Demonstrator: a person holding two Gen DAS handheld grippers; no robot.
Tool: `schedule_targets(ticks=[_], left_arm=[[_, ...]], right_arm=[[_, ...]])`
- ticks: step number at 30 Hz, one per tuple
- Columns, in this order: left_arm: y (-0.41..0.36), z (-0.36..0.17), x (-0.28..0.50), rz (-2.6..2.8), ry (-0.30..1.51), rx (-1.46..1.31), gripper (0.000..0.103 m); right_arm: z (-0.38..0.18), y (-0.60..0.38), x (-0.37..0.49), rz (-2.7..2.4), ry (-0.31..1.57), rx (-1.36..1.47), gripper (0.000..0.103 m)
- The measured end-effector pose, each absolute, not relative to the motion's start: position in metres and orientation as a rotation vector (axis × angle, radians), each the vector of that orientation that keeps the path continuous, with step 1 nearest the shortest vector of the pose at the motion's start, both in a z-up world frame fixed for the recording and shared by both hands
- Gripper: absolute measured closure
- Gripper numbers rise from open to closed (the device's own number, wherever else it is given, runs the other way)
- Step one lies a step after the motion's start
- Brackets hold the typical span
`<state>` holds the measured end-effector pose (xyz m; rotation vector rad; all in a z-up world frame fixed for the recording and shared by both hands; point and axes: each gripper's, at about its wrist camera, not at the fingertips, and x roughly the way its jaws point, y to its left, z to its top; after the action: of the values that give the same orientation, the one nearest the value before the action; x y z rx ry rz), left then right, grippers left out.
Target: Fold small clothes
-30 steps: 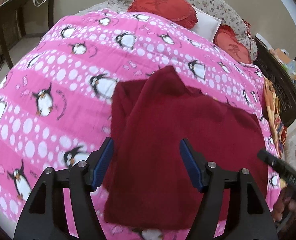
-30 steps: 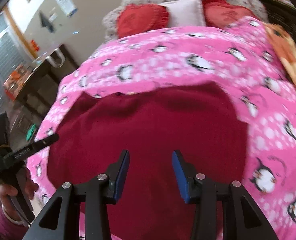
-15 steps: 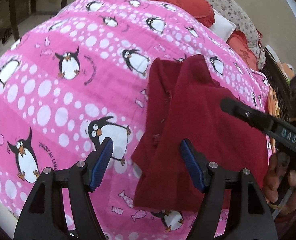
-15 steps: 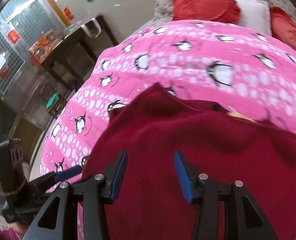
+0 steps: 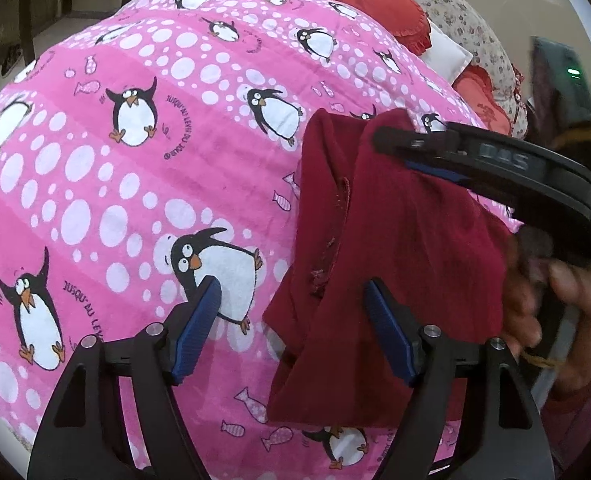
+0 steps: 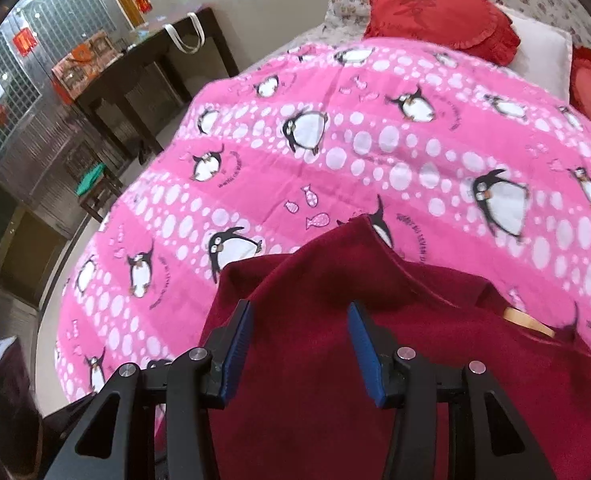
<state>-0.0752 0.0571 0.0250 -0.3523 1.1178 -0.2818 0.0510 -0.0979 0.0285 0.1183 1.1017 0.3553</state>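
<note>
Pink penguin bedspread (image 5: 95, 184) under everything. Red garment (image 5: 395, 248) lies on it, part folded, long axis running away from me. My left tongs (image 5: 291, 328) have just been widening, empty; the garment's left edge sits between the pads. My right tongs (image 6: 299, 352) hang half open above the cloth, gripping nothing. Left is nearer that edge.

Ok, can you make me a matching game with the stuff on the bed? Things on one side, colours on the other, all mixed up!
Things:
1. blanket
2. garment
3. gripper pads
4. middle pillow

Colours:
A. blue
B. white
C. pink with penguins
D. dark red

Pairs: 1-C, 2-D, 3-A, 4-B
</note>
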Motion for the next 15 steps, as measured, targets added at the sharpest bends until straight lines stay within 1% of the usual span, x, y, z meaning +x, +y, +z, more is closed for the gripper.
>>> schedule_targets(ticks=[2, 4, 5, 6, 8, 13, 15], left_arm=[[0.058, 0.023, -0.075, -0.285, 1.12, -0.362, 0.028], [0.059, 0.022, -0.075, -0.291, 1.118, -0.369, 0.027], [0.06, 0.022, -0.075, -0.294, 1.118, -0.372, 0.027], [0.061, 0.021, -0.076, -0.298, 1.118, -0.378, 0.027], [0.062, 0.02, -0.075, -0.306, 1.119, -0.389, 0.027], [0.065, 0.019, -0.072, -0.338, 1.127, -0.405, 0.026], [0.067, 0.019, -0.069, -0.356, 1.134, -0.405, 0.026]], right_arm=[[0.016, -0.096, 0.059, 0.358, 1.16, 0.146, 0.056], [0.011, -0.098, 0.063, 0.353, 1.181, 0.199, 0.055], [0.011, -0.101, 0.065, 0.353, 1.183, 0.237, 0.051], [0.013, -0.103, 0.065, 0.358, 1.181, 0.274, 0.044], [0.016, -0.105, 0.066, 0.372, 1.174, 0.33, 0.036], [0.017, -0.083, 0.072, 0.365, 1.211, 0.223, 0.035], [0.015, -0.07, 0.074, 0.35, 1.233, 0.15, 0.029]])
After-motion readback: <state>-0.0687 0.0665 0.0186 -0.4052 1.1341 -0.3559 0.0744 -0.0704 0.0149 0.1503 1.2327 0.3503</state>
